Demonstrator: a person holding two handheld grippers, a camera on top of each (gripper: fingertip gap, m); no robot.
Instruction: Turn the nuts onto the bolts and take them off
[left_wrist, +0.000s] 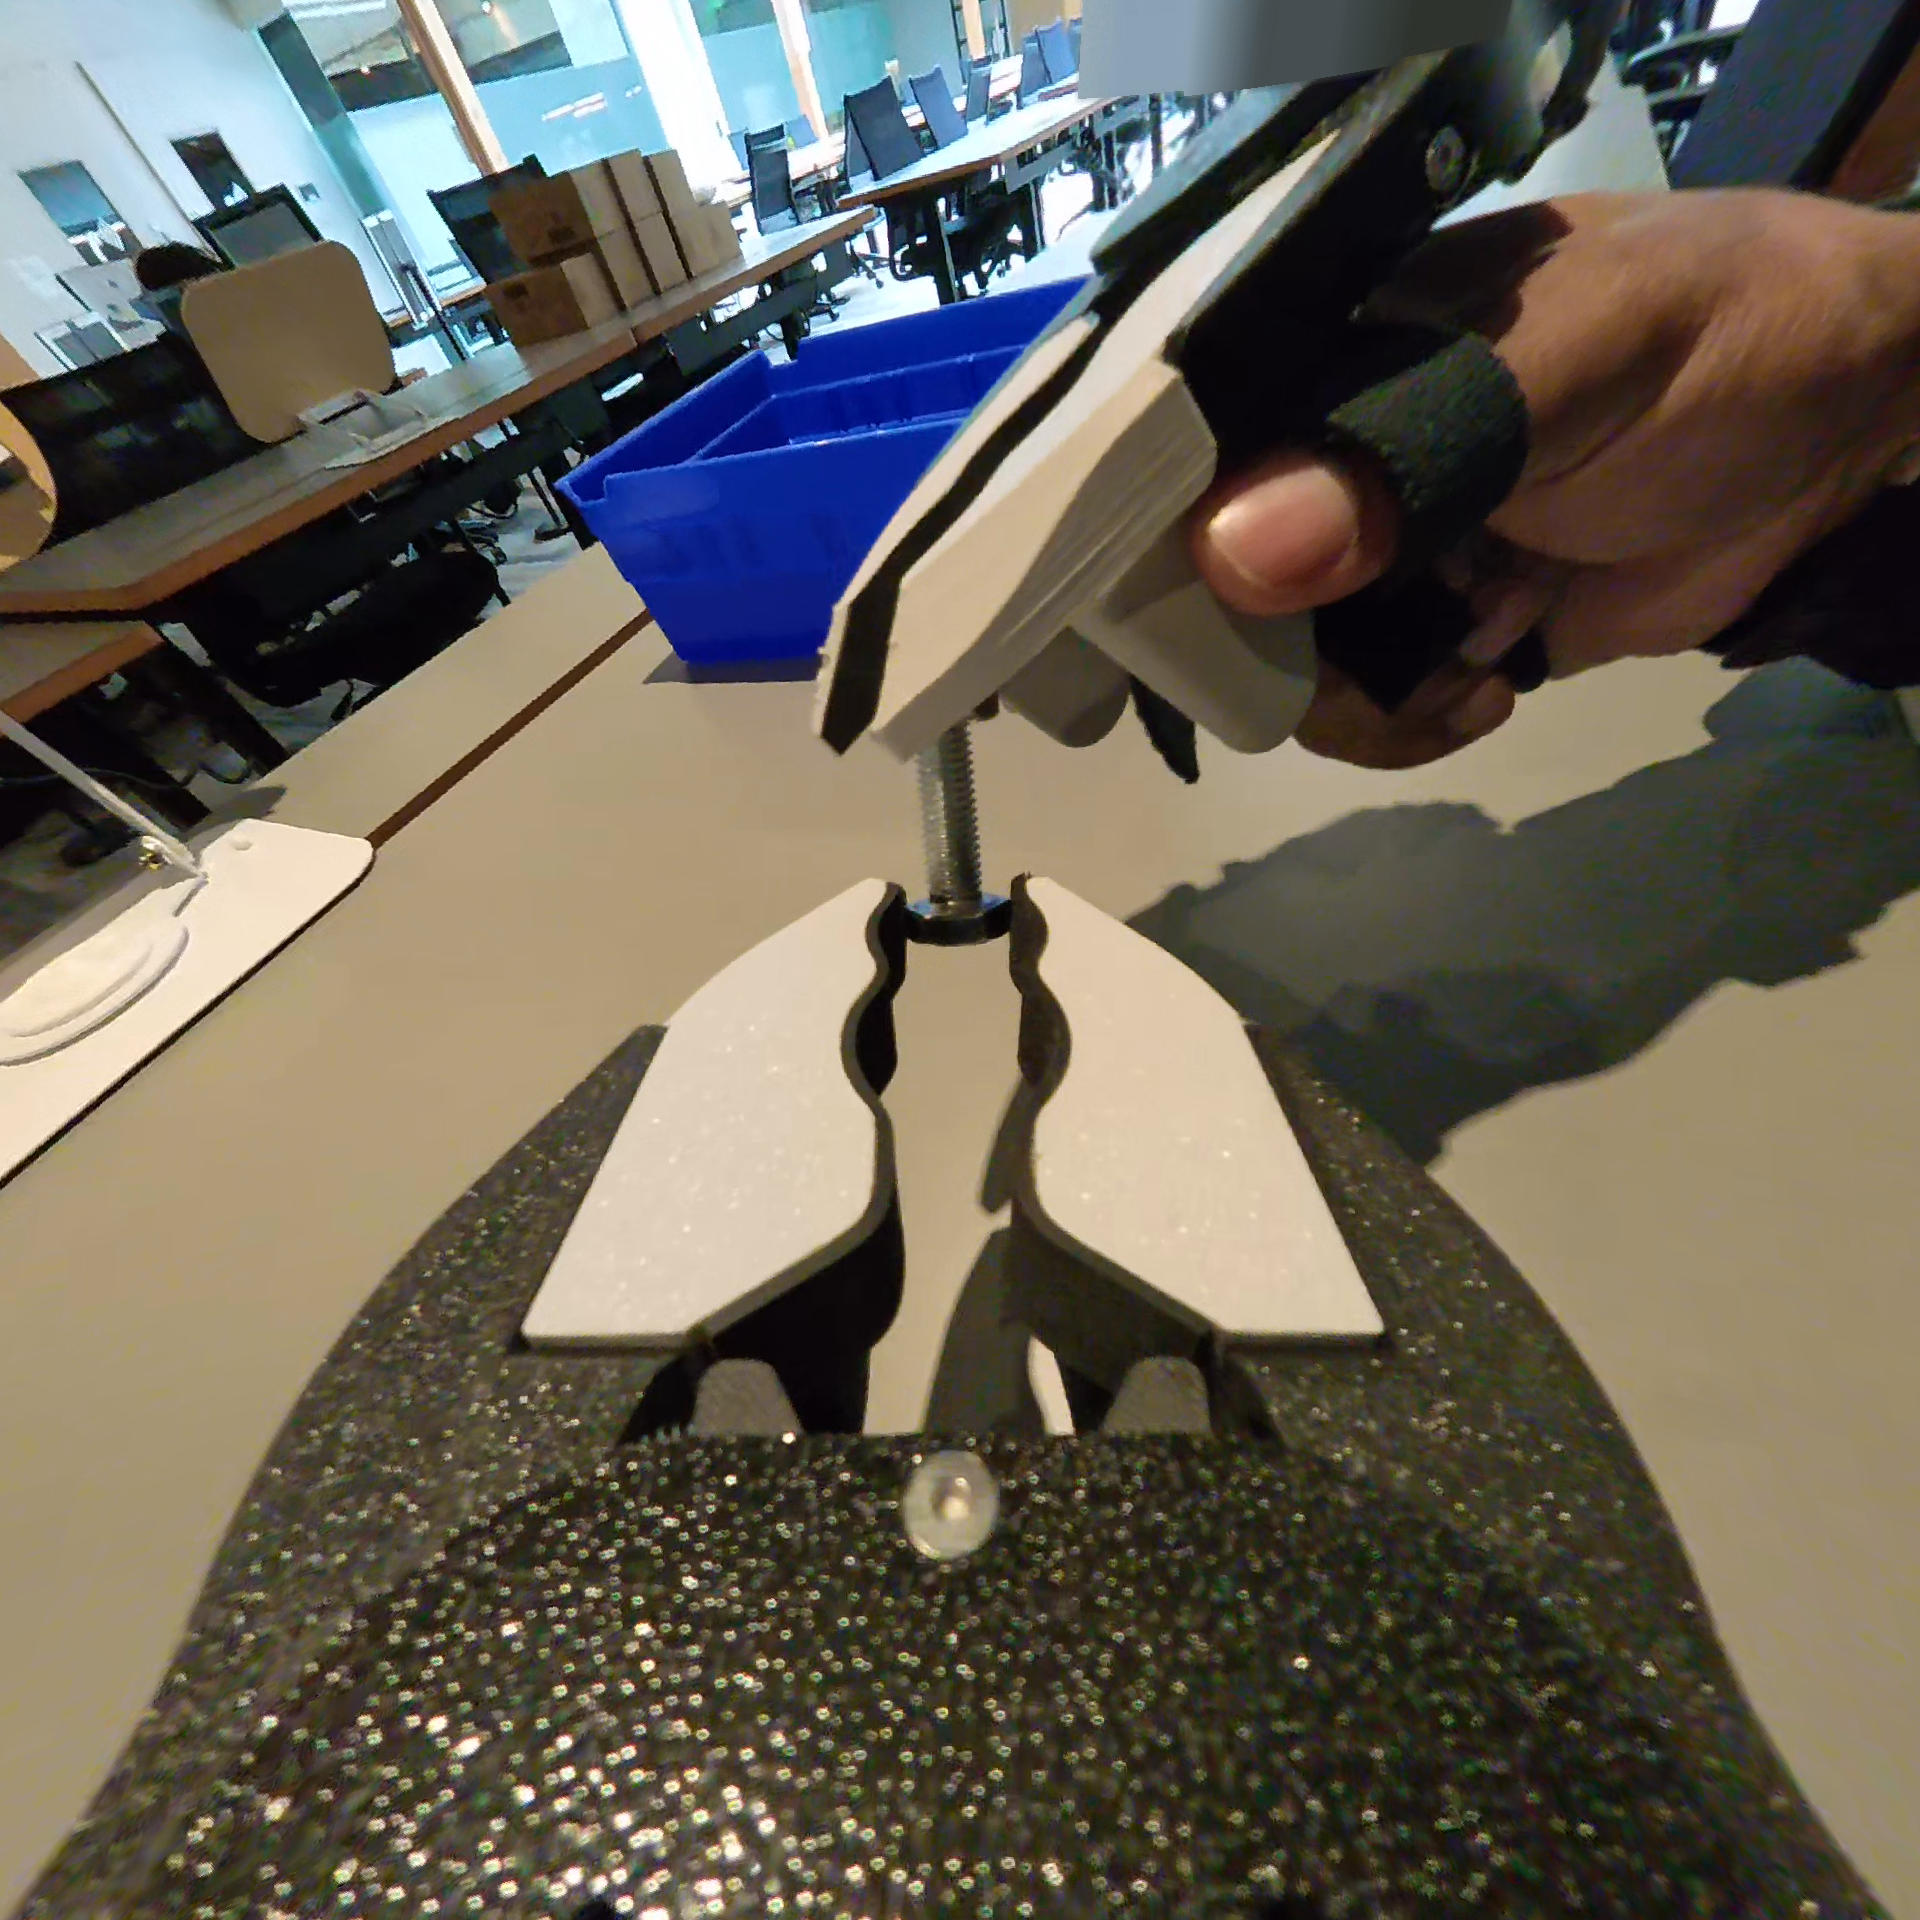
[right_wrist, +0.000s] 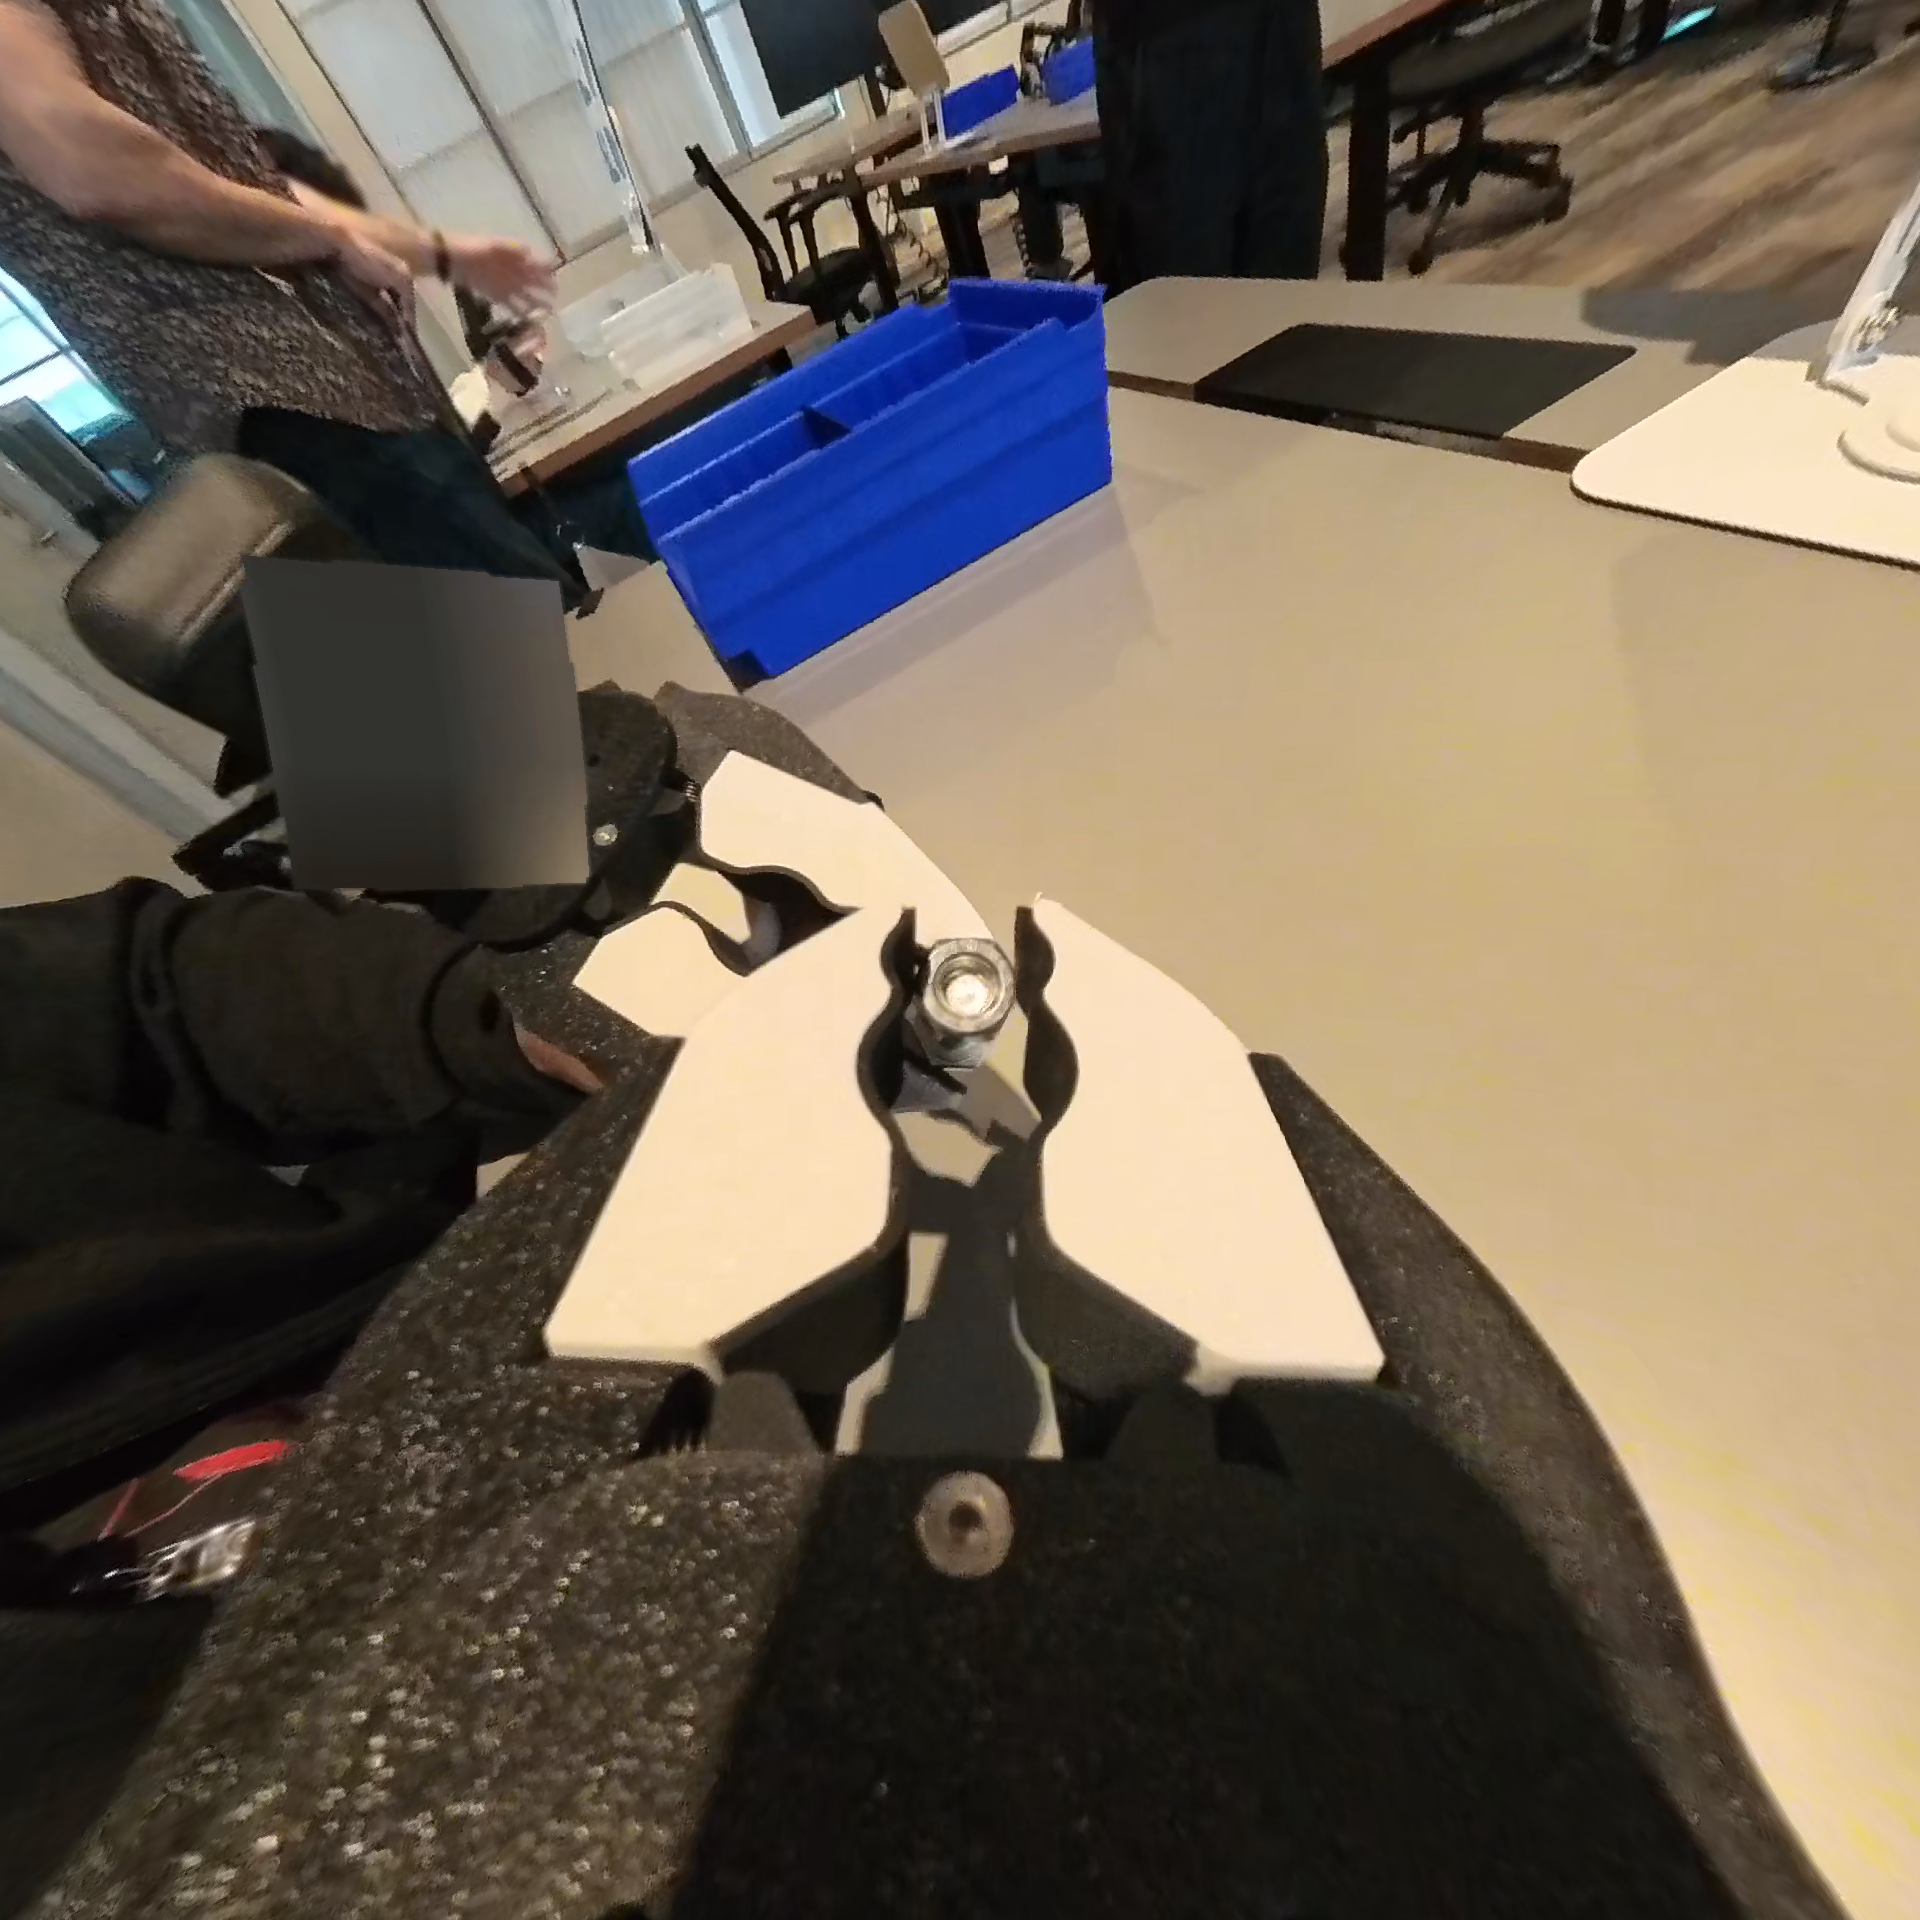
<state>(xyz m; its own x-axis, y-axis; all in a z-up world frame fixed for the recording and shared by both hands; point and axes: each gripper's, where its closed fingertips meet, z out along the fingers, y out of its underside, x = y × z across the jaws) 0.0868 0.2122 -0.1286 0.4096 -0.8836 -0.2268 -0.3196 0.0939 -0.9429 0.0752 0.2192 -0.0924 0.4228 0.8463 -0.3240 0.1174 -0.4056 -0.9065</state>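
A silver threaded bolt stands upright above the grey table. My left gripper is shut on the dark hex head at the bolt's lower end. My right gripper comes down from above, held by a hand, and covers the bolt's top. In the right wrist view I look down the bolt: my right gripper is shut on a silver hex nut at the bolt's top end. The left gripper lies below it, partly hidden.
A blue divided bin stands on the table behind the bolt; it also shows in the right wrist view. A white stand base lies at the left edge. A black mat and another white base lie farther off. A person stands by a neighbouring desk. Only a small space, under 4 cm, lies between the two pairs of fingers.
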